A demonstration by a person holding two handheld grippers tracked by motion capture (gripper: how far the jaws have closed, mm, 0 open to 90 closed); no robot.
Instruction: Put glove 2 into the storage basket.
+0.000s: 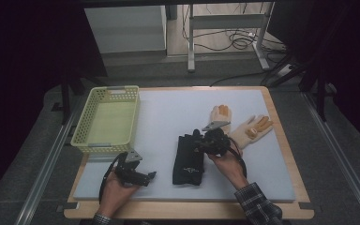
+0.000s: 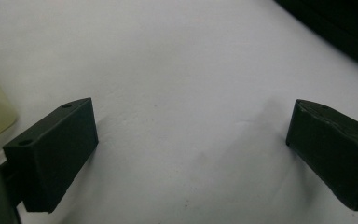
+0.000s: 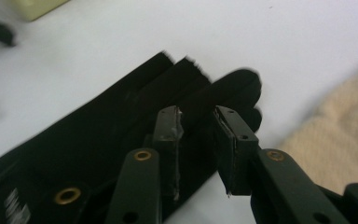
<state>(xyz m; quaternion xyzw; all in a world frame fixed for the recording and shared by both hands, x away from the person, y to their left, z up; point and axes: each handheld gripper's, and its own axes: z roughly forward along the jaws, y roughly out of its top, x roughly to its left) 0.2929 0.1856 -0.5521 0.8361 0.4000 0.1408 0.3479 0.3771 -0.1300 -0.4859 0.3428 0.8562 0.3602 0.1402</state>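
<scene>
The right gripper (image 3: 198,135) is pinched on a finger of the black glove (image 1: 187,159), mid-mat beside the cream gloves (image 1: 253,129), presumably for lifting. The left gripper (image 2: 191,154) is held spread above bare mat, near the basket (image 1: 108,117).

A pale yellow plastic lattice basket (image 1: 107,119) sits on the white foam mat (image 1: 168,112) over a light wooden tabletop (image 1: 281,136); black fabric glove (image 1: 189,161), two cream knit gloves with orange fingertip patches (image 1: 252,129), plaid sleeve (image 1: 258,204)
</scene>
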